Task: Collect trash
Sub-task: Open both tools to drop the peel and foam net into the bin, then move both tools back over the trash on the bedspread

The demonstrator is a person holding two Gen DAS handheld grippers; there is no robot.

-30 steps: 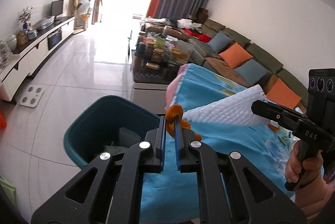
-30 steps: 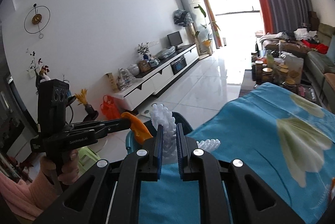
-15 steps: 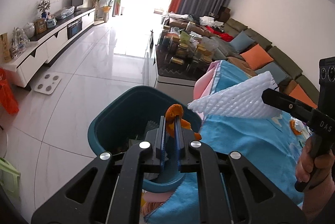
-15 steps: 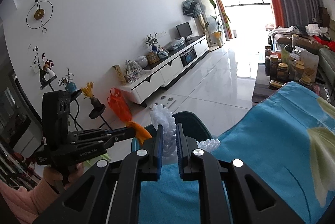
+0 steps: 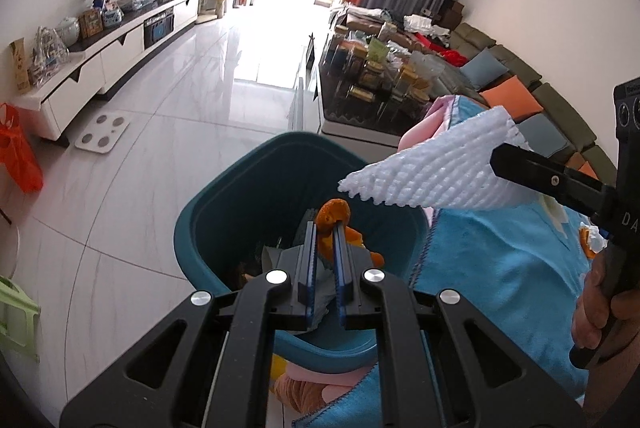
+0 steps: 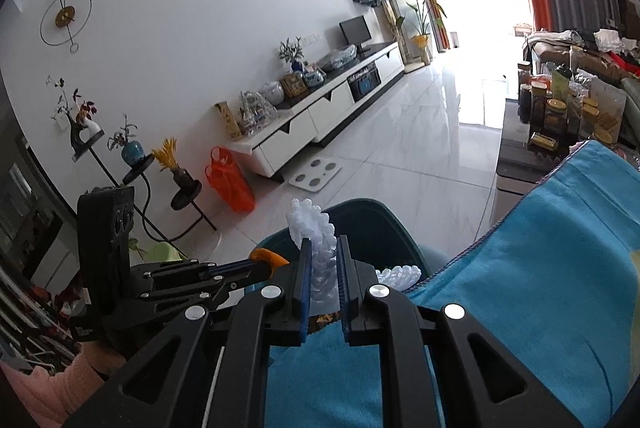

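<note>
Left wrist view first: the left tongs [image 5: 325,248] are pinched nearly closed on a piece of orange peel [image 5: 331,218], and it hangs right over the open mouth of the teal bin [image 5: 208,228], which already holds scraps. Just right of the bin, the worktop under its blue cloth [image 5: 500,268] crowds in, and the right tongs [image 6: 323,268] reach across it, clamped almost closed on a white foam net [image 5: 432,172] whose free corner juts out above the bin's rim. A hand [image 5: 600,308] grips that tool's handle; on its black body only the letters "DA" can be read. Beyond sit a coffee table loaded with jars [image 5: 380,76], a white bathroom scale [image 5: 103,132] on the tiled floor and an orange bag [image 5: 18,148] by the TV cabinet. From the right wrist, the foam stands up between the fingers, the bin just past it. Compared with a second ago, the bin has come under the peel, where the cloth lay then, and the foam has drifted closer to the rim.
</note>
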